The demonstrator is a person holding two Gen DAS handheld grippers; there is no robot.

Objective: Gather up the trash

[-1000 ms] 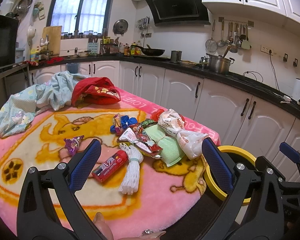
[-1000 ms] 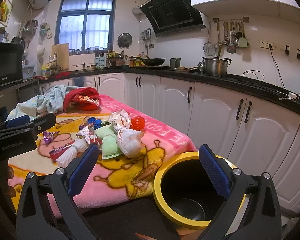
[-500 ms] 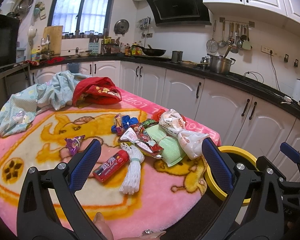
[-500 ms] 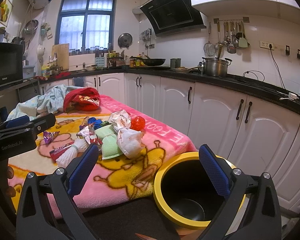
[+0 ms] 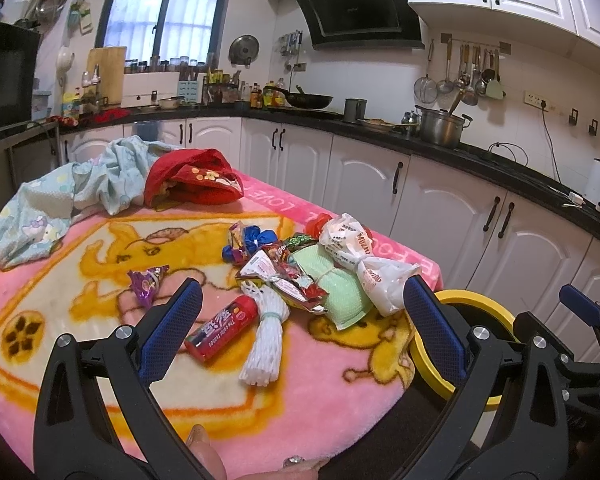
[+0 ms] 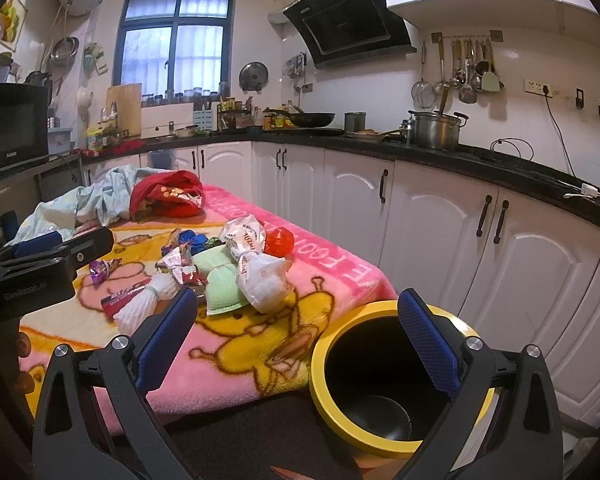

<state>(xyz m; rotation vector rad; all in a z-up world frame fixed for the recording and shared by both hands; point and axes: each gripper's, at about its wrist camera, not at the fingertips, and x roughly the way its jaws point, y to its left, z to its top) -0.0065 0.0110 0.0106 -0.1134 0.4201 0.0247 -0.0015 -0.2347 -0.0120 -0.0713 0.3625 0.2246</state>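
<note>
1. Left gripper (image 5: 300,328) spread wide, holding nothing, touching nothing, poised above the near edge of the pink blanket (image 5: 300,400).
2. Right gripper (image 6: 296,332) likewise wide apart and empty, hanging over the yellow-rimmed bin (image 6: 320,384) beside the table.
3. Trash heaped mid-blanket: red tube (image 5: 222,333), white string bundle (image 5: 265,344), purple wrapper (image 5: 146,283), crumpled foil wrappers (image 5: 288,276), green cloth (image 5: 340,292), knotted white plastic bag (image 5: 364,256).
4. Bin interior dark; contents impossible to tell.

Trash (image 5: 300,280) on pink blanket (image 5: 320,392)
</note>
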